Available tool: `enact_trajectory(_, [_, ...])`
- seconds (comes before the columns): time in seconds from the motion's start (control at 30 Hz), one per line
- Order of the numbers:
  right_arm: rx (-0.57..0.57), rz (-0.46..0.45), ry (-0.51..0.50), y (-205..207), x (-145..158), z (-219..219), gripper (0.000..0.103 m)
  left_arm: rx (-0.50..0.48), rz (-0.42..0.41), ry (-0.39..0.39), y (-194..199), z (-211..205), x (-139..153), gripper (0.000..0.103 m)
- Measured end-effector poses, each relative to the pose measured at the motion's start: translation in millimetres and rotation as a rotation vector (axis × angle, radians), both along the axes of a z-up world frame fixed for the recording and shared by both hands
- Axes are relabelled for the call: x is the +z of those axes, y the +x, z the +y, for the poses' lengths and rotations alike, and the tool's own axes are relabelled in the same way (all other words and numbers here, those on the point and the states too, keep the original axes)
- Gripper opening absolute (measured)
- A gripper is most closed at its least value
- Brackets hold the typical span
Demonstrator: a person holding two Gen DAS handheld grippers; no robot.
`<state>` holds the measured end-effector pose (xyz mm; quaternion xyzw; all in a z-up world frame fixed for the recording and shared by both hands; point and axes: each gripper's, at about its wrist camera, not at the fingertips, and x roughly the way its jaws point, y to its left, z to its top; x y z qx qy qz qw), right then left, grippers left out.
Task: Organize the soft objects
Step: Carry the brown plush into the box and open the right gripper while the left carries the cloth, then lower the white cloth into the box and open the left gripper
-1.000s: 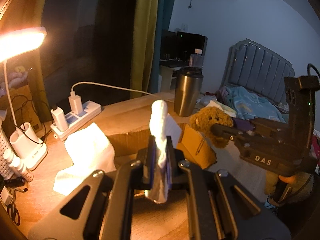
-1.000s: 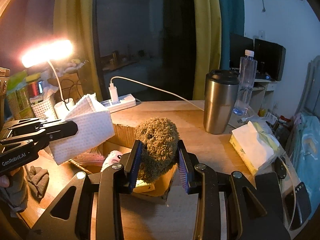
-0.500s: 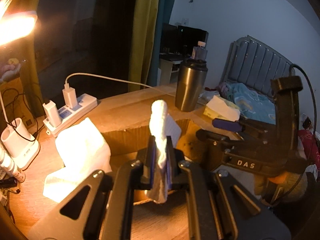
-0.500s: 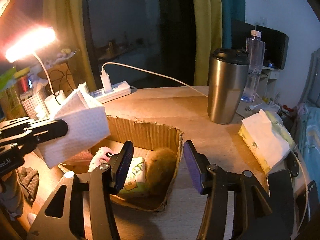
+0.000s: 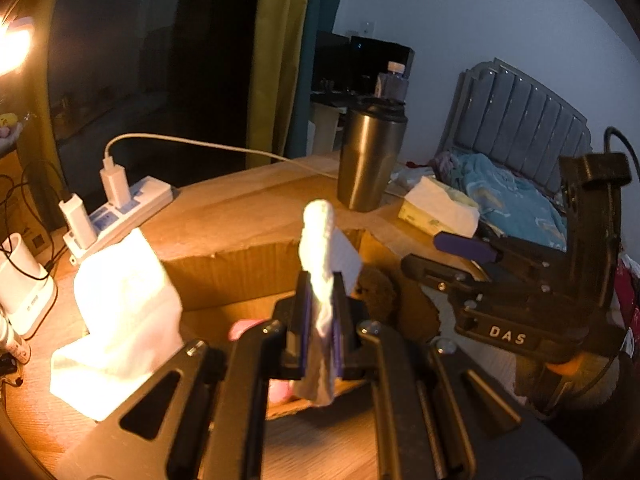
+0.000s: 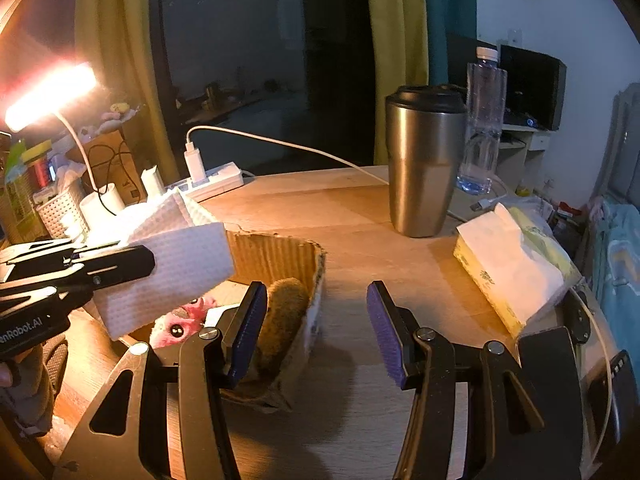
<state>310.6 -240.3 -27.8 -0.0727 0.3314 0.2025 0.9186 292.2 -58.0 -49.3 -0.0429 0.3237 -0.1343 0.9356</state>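
My left gripper (image 5: 319, 330) is shut on a folded white cloth (image 5: 320, 240) and holds it above the open cardboard box (image 5: 240, 268). The cloth (image 6: 176, 272) also shows in the right wrist view, held by the left gripper (image 6: 120, 266). My right gripper (image 6: 316, 332) is open and empty, just right of the box's near corner (image 6: 316, 276). The brown plush bear (image 6: 282, 316) lies inside the box by its right wall, next to a pink plush toy (image 6: 180, 320). The bear (image 5: 376, 292) is partly seen in the left wrist view.
A steel tumbler (image 6: 424, 160) and a water bottle (image 6: 482, 120) stand at the back. A tissue pack (image 6: 512, 264) lies at right. A power strip (image 6: 212, 180) with a cable, a lit lamp (image 6: 48, 96) and a white paper stack (image 5: 120, 320) are at left.
My right gripper opened and let the brown bear drop into the box, then drew back to the right. My left gripper kept its hold on the white cloth over the box.
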Motion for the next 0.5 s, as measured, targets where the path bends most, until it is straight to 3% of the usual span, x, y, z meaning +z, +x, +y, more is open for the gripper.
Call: enact_trajectory(0.5, [0.004,-0.003,0.058,1,-4,-28,0.055,-0.022,0.074,0.025,31,-40,-22,0.008])
